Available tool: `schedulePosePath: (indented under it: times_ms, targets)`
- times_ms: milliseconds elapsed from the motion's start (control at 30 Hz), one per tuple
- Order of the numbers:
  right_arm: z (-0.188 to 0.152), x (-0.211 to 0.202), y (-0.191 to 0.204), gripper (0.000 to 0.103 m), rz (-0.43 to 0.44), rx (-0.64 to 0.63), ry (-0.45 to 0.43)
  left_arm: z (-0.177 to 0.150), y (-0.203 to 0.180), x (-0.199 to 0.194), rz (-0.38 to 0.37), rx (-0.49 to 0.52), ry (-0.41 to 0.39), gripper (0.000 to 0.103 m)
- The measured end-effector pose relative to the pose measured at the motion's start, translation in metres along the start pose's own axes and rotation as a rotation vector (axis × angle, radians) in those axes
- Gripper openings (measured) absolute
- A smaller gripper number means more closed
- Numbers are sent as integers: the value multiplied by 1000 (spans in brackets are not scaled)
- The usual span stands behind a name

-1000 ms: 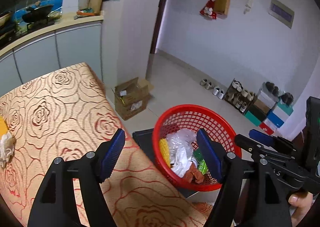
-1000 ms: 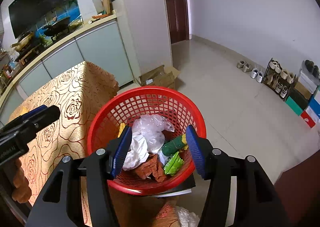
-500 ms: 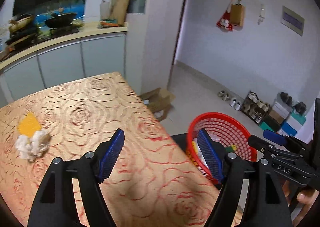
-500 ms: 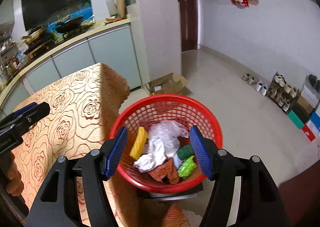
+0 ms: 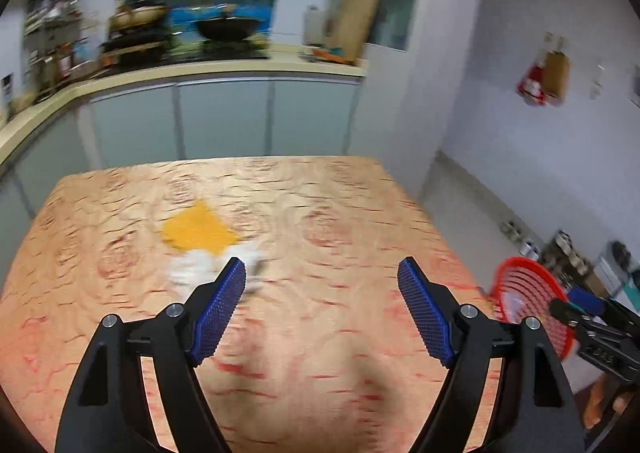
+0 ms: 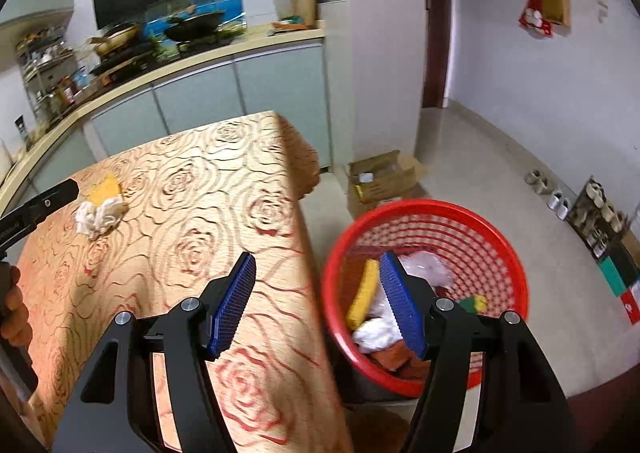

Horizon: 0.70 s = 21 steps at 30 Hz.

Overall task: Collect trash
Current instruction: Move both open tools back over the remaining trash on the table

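Observation:
A crumpled white tissue (image 6: 97,215) and a yellow piece (image 6: 105,186) lie together on the rose-patterned table (image 6: 192,221). In the left wrist view the yellow piece (image 5: 197,229) and the blurred tissue (image 5: 196,271) sit just ahead of my left gripper (image 5: 320,273), which is open and empty above the table. A red basket (image 6: 424,285) with several pieces of trash stands on a dark stand beside the table. My right gripper (image 6: 318,267) is open and empty over the table's edge, next to the basket. The left gripper's finger shows in the right wrist view (image 6: 40,207).
A kitchen counter (image 5: 200,69) with pans runs behind the table. An open cardboard box (image 6: 380,181) sits on the floor past the basket. Shoes and a rack (image 6: 592,213) line the right wall. The basket also shows in the left wrist view (image 5: 532,305).
My left gripper has swung left from the basket to over the table, toward the tissue and yellow piece. My right gripper has shifted left from over the basket to the table's edge.

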State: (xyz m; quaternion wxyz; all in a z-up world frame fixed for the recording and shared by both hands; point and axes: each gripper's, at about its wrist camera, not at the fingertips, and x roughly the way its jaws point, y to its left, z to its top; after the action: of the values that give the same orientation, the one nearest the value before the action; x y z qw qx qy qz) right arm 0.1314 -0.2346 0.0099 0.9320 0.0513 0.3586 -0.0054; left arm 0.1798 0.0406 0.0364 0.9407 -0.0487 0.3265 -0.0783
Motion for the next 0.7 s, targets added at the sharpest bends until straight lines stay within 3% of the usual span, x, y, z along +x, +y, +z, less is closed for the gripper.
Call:
schedulePosePath:
  times_ms: [333, 700]
  targets:
    - [11, 15, 44, 62, 53, -75, 26, 4, 76, 24, 64, -99, 53, 76]
    - [24, 29, 63, 62, 72, -98, 33, -2, 82, 70, 107, -82, 108, 76]
